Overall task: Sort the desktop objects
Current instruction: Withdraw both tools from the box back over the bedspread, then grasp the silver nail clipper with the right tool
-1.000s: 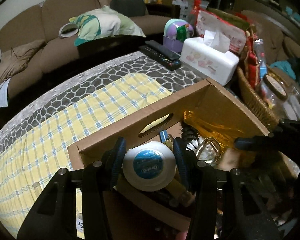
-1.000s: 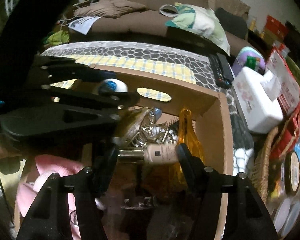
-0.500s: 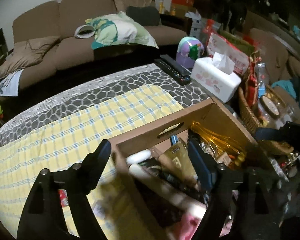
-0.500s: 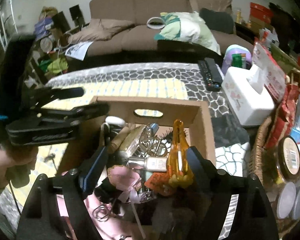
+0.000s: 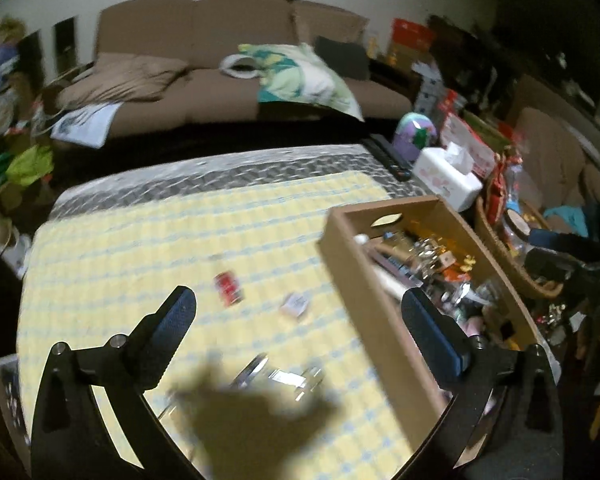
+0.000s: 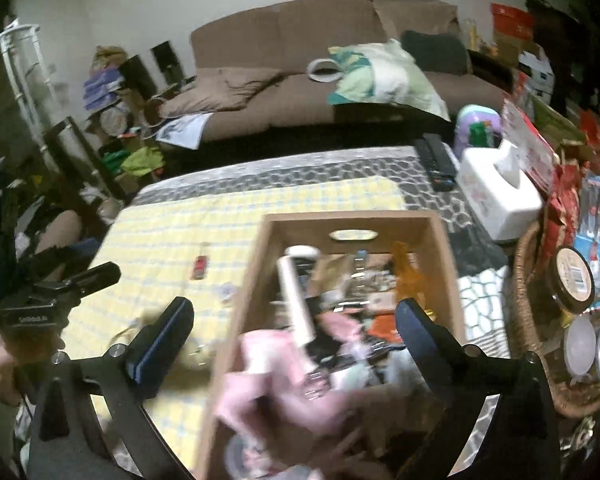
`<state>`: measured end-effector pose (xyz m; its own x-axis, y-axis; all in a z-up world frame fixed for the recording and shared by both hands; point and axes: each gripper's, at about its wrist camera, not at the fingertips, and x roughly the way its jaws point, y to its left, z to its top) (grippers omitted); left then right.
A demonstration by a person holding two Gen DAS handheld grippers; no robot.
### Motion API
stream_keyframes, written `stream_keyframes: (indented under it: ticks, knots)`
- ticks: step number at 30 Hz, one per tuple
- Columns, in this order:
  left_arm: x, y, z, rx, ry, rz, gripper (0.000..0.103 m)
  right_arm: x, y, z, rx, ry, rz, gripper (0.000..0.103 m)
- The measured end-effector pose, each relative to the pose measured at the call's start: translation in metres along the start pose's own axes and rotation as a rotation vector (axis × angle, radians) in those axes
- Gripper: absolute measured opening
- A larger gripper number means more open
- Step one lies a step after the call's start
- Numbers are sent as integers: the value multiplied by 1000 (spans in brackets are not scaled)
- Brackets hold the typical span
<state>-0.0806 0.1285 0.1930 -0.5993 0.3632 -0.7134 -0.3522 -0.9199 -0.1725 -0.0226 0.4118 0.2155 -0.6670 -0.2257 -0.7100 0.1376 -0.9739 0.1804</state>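
Your left hand-held gripper [image 5: 298,316] hangs over the yellow checked cloth [image 5: 140,248] on the counter, jaws opening wide with nothing gripped between them. Below it lie a small red item [image 5: 229,287] and a small white packet [image 5: 296,305], apart from each other. Your right hand-held gripper [image 6: 294,320] is over the cardboard box [image 6: 436,228], jaws opening too, empty. The box holds a white tube [image 6: 296,300], pink fabric [image 6: 276,372] and blurred clutter

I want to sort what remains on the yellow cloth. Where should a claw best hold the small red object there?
The small red object lies flat and alone on the yellow cloth. Probably come from above and pinch its two long sides; blur hides finer detail.
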Motion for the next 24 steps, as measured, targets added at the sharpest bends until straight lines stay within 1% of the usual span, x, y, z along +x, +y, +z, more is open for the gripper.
stream_keyframes:
  ticks: [5,8,11,15,19,21,24]
  knots:
    - [-35,51,-40,-71,9,56,103,-11,49,-3,-52,-2,39,103]
    - [-44,75,-62,-117,26,66,103,-10,79,-6,-86,2,68,103]
    - [-47,93,-82,-139,47,84,103,-2,105,-9,-115,16,93,103]
    - [-44,110,-100,-145,73,96,103,18,136,-17,-134,44,139,103]
    - [-37,126,-111,-161,86,100,103,52,165,-30,-158,74,160,103]
    - [-34,137,-117,-193,82,105,103,70,177,-37,-176,79,153,103]
    - [-26,153,-123,-261,75,83,103,104,188,-51,-199,105,130,103]
